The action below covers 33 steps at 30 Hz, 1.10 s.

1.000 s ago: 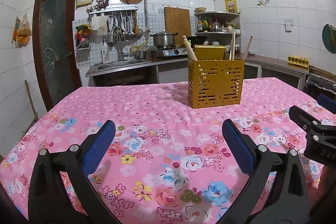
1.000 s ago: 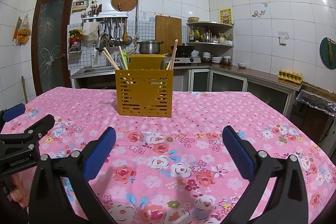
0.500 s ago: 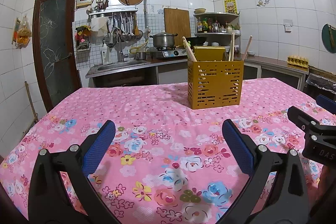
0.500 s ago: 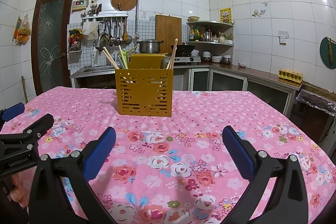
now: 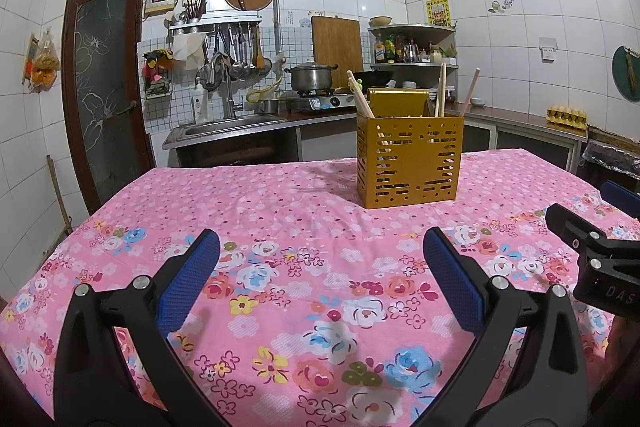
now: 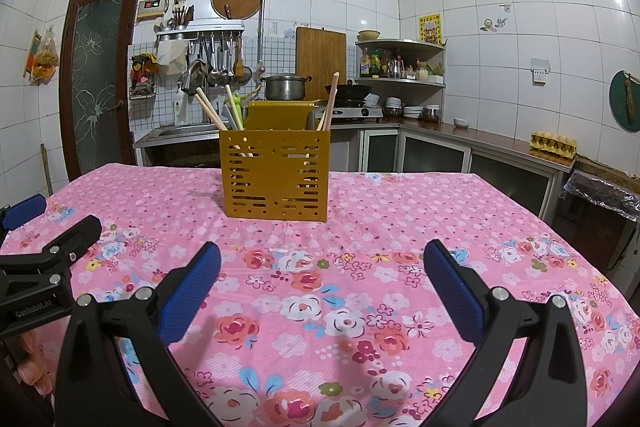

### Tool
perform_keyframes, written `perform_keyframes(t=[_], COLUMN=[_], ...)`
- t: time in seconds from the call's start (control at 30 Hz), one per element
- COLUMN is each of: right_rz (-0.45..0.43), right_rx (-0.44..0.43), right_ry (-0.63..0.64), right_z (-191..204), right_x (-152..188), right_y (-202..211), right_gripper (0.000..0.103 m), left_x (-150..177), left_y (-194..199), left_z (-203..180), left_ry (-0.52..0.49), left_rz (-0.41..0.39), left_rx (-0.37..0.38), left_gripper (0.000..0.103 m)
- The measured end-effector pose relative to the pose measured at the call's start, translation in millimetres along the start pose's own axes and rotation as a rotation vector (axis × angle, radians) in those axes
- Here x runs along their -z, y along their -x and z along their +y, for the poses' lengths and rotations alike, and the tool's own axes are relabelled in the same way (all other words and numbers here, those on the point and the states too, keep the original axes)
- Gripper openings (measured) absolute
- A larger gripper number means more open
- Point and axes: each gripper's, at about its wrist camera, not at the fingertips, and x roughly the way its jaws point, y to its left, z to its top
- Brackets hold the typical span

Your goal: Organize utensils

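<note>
On a table spread with a pink floral tablecloth (image 5: 304,211), as seen from the left wrist, the left gripper (image 5: 320,277) is held low with its blue-padded jaws spread wide and nothing between them. A mustard-yellow perforated metal utensil caddy (image 5: 409,159) is set well ahead, with pale wooden chopsticks (image 5: 362,98) leaned in its compartments. No loose utensil is seen on the cloth. Part of the right gripper (image 5: 592,259) is seen at the right edge, close enough to be clipped in any reach.

From the right wrist, the right gripper (image 6: 320,281) is likewise held wide and empty, the caddy straight ahead. The chopsticks are judged best pinched high on the shaft and lifted straight up.
</note>
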Motion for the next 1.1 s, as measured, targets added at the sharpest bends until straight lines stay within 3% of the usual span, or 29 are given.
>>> perform_keyframes(t=[1.1], right_rz=[0.005], right_rx=[0.000], right_ry=[0.001], right_z=[-1.6], right_x=[-0.1], right_y=[-1.1], right_gripper=[0.099], left_x=[-3.4], left_y=[2.1], left_z=[-3.6], left_ry=[-0.005], left_rz=[-0.009], left_rx=[0.006], left_gripper=[0.098])
